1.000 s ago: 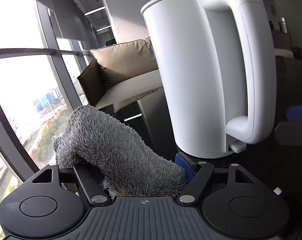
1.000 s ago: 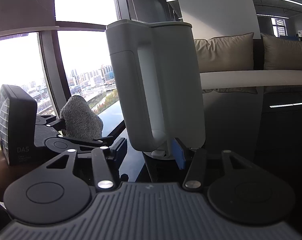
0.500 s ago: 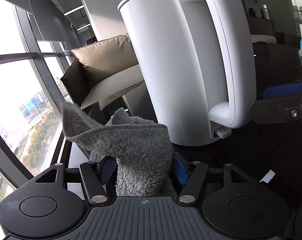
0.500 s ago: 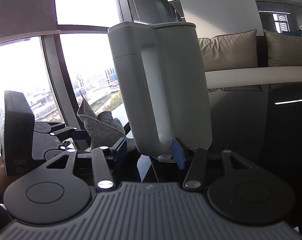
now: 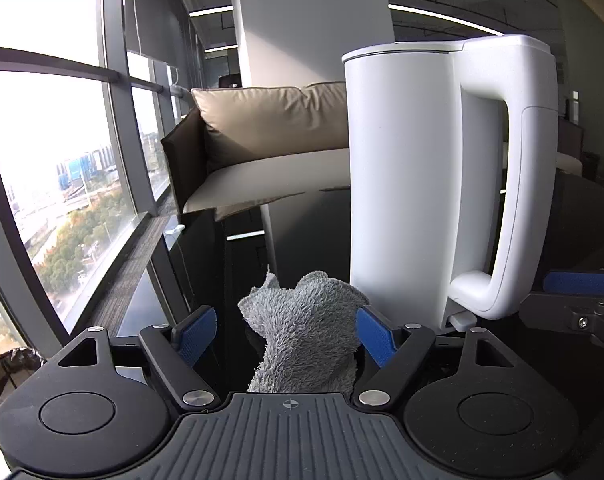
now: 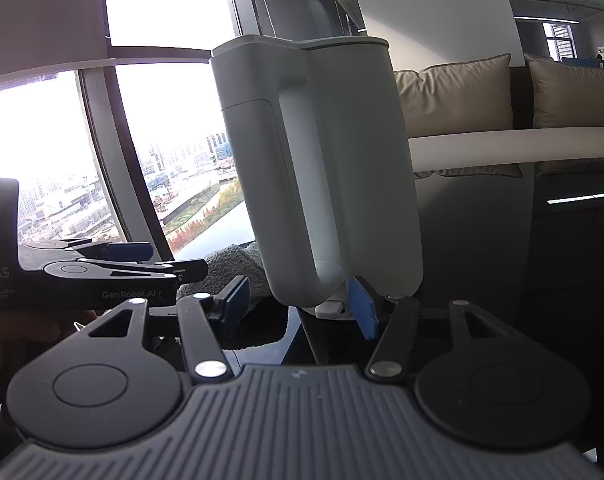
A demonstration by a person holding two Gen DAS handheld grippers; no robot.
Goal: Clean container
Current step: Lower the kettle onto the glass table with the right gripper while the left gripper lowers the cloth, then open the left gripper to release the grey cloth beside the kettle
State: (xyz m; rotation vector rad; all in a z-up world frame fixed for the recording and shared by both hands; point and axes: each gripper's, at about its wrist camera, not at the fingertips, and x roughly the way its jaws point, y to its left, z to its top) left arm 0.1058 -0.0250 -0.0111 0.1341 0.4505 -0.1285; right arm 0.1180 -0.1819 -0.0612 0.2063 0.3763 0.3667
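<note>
A tall white kettle [image 5: 401, 180] stands on the dark glossy table [image 5: 302, 232], its handle turned to the right. A grey fluffy cloth [image 5: 309, 332] sits slumped between the fingers of my left gripper [image 5: 284, 334]. That gripper is open, with a dark gap between its left pad and the cloth. In the right wrist view the kettle [image 6: 321, 160] shows its handle side. My right gripper [image 6: 298, 308] is open, a pad on either side of the handle's lower end. The cloth [image 6: 230, 264] lies left of the kettle's foot, under the left gripper [image 6: 178, 259].
A sofa with beige cushions [image 5: 270, 128] stands behind the table. Floor-to-ceiling windows [image 5: 42, 160] run along the left. A person's hand [image 6: 18, 332] holds the left gripper's body. The table top [image 6: 561, 260] stretches away to the right of the kettle.
My left gripper has drawn back and down from the kettle's side. Its jaws have widened, and the cloth has slumped between them. The right gripper has stayed at the handle.
</note>
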